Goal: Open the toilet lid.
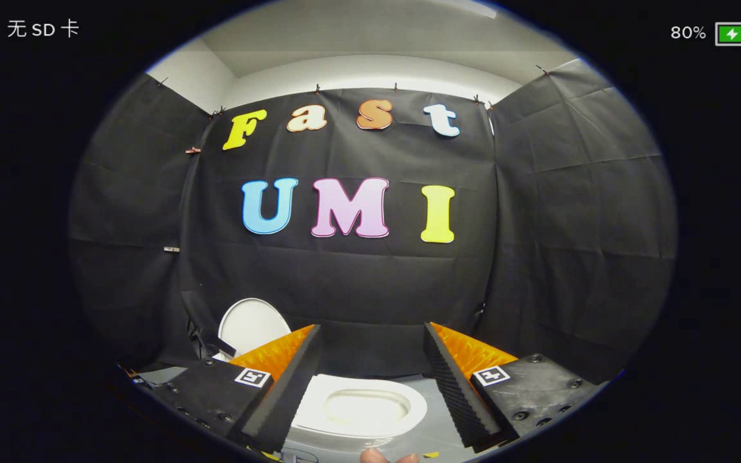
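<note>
At the very near edge, below the gripper (370, 334), a fingertip (377, 455) of the person's hand pokes into view, close to the camera. Just beyond it stand the gripper's two fingers, set wide apart with nothing held between them — the ridged inner pads (457, 392) face each other across an empty gap, and each finger body carries a small square marker tag on its upper face. Seen through that gap and lying below the fingers is the toilet seat (361, 406), a white ring with its oval opening exposed, resting flat on the bowl. The toilet lid (251, 325) is raised: it stands upright to slightly tilted back behind the seat, off to the left of the left finger, its rounded white face turned toward the camera and its lower edge hidden by that finger. The gripper touches neither lid nor seat. A dark cable or fitting (200, 341) sits just beside the lid on its left; what it is cannot be told. Around the toilet lies a pale grey floor (438, 427). Behind everything hangs the booth's black cloth wall (538, 225), creased and clipped along its top edge — above it a white wall and ceiling (370, 38) show.
</note>
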Demonstrator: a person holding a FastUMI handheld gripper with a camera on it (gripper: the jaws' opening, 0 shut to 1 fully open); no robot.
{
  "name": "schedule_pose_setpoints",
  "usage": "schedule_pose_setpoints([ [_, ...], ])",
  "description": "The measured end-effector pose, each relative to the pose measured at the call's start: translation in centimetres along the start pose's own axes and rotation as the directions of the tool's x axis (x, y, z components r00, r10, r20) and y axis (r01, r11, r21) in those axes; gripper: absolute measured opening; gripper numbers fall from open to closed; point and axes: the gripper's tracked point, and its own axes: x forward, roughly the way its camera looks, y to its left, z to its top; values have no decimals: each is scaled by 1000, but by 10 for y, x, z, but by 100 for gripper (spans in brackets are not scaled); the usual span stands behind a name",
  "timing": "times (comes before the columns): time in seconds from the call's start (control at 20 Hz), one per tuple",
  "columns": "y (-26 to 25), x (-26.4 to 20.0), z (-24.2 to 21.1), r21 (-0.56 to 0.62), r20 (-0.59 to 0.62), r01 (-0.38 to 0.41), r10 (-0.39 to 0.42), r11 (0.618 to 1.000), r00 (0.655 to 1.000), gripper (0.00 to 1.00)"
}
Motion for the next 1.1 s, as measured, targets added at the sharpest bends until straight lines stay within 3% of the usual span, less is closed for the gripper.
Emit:
schedule_pose_setpoints([
  [1.1,-10,-9,7,-24,27,28,-28,999,999,99],
])
